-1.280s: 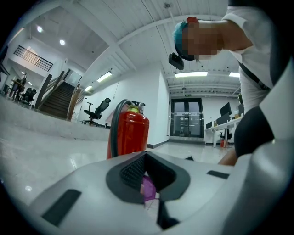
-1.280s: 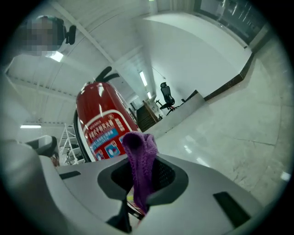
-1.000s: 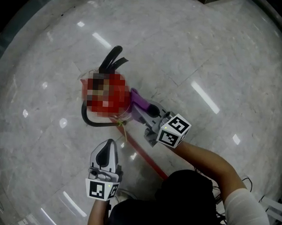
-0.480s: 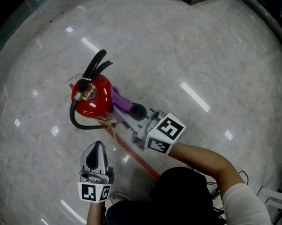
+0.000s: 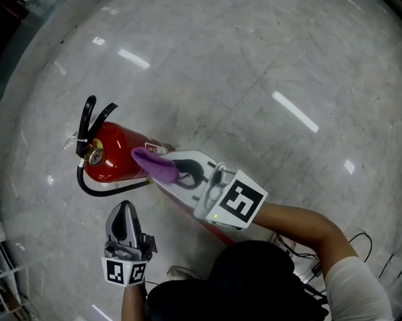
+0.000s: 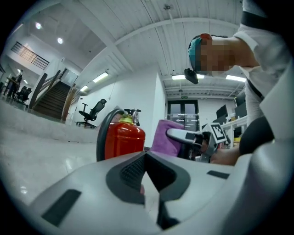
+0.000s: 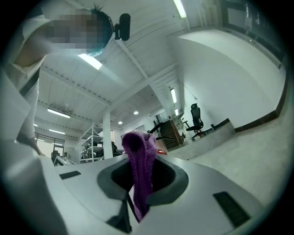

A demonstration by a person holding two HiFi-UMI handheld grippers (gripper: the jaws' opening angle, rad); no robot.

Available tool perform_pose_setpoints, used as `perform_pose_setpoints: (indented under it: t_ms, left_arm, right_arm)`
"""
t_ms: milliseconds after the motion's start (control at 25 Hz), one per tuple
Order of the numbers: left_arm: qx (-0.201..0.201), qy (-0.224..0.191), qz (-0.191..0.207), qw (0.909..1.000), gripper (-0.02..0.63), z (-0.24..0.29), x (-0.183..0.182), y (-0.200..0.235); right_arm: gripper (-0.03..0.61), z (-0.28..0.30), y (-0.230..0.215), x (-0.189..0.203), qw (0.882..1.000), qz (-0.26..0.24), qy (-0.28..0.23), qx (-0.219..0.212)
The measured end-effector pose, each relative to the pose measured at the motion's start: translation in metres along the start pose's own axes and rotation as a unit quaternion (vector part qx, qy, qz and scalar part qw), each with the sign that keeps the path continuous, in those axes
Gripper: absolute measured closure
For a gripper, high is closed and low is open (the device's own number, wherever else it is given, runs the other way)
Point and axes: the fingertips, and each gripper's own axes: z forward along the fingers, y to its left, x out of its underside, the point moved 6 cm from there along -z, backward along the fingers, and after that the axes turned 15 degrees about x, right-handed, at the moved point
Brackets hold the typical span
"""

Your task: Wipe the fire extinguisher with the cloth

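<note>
Polished pale marble floor [image 5: 291, 67] fills the head view, streaked with reflected ceiling lights; a red line [image 5: 219, 234] crosses it by the person's arm; the left gripper view shows an open office behind, with a staircase [image 6: 50, 97] and an office chair [image 6: 92, 112].

The fire extinguisher [image 5: 118, 161] stands on the floor toward its left edge, where the marble meets a dark border; the left gripper view shows it upright, long axis vertical, valve on top; from above, its top points to the left of the picture and the red cylinder runs away to the right; two black levers [image 5: 94, 118] rise off the valve and a black hose [image 5: 103, 191] loops round the near side; a pale label [image 5: 159, 148] sits on the cylinder, its print too small to read.

The right hand-held gripper [image 5: 172, 172] is clamped on the purple cloth [image 5: 153, 164]; its own view shows the cloth pinched between the jaws and bunched above the tips; the cloth lies at the cylinder's upper right side, though actual contact cannot be told; the marker cube [image 5: 241, 201] carries only a black square pattern, no words.

The left hand-held gripper [image 5: 122, 211] hangs over the floor nearer the person, apart from the extinguisher and pointing toward it; its jaws are pressed together with nothing between them.
</note>
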Motion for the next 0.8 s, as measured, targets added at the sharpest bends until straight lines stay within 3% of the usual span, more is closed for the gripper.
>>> perform_pose_setpoints:
  t_ms: [120, 280, 440, 560, 600, 680, 800]
  left_arm:
    - [-0.002, 0.036, 0.001, 0.9993, 0.608, -0.002, -0.008, -0.002]
    - [0.007, 0.080, 0.036, 0.9961, 0.609, -0.004, -0.016, 0.000]
    - [0.013, 0.078, 0.021, 0.9966, 0.609, -0.023, 0.019, 0.022]
    - [0.000, 0.084, 0.002, 0.9965, 0.608, -0.028, 0.037, 0.050]
    - [0.015, 0.084, -0.013, 0.9962, 0.609, -0.026, 0.041, 0.053]
    - [0.083, 0.072, -0.039, 0.9932, 0.609, -0.023, 0.045, 0.053]
    - [0.147, 0.054, -0.037, 0.9870, 0.609, -0.027, 0.040, 0.063]
  right_arm:
    - [0.522, -0.018, -0.032, 0.013, 0.999, -0.021, 0.021, 0.038]
    - [0.522, -0.033, -0.057, 0.057, 0.992, -0.059, 0.064, 0.095]
    - [0.522, -0.029, -0.056, 0.123, 0.983, -0.075, 0.101, 0.136]
    - [0.522, -0.010, -0.051, 0.147, 0.978, -0.089, 0.102, 0.157]
    - [0.522, -0.010, -0.047, 0.147, 0.975, -0.094, 0.104, 0.171]
    - [0.522, -0.021, -0.036, 0.142, 0.964, -0.112, 0.113, 0.215]
    - [0.522, -0.021, -0.015, 0.135, 0.947, -0.126, 0.118, 0.270]
